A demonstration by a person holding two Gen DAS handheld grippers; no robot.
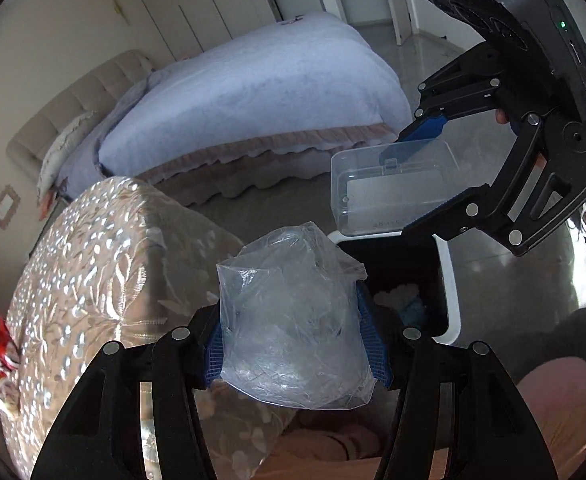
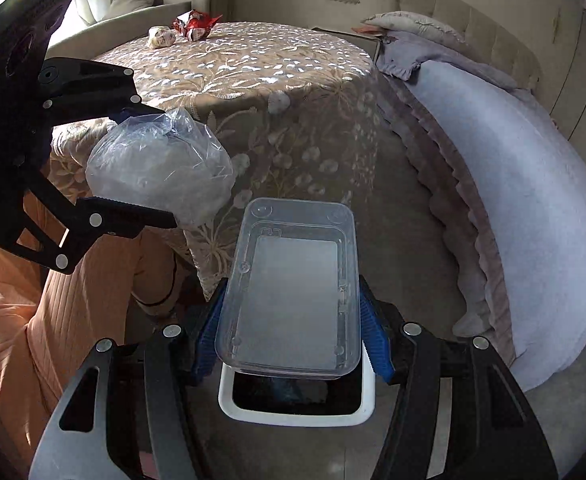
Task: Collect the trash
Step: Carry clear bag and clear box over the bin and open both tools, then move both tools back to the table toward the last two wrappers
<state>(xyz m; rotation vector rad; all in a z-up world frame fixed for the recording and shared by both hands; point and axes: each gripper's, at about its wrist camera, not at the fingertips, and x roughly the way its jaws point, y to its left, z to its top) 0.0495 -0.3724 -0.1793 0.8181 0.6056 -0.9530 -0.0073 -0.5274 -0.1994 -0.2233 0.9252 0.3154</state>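
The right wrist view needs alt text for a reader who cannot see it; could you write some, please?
The right gripper holds a clear plastic container above a white-rimmed bin. At left, the left gripper grips a crumpled clear plastic bag beside a cloth-covered table.

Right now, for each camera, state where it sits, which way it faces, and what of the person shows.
Left wrist: on the left gripper, angled down past its clear plastic bag at the white-rimmed bin and bed; fingertips behind the right gripper.
Right wrist: on the right gripper, angled down over its clear plastic box at the cloth-covered table; orange-clad legs.
Shared: both grippers, bag, box, bin, table, bed.
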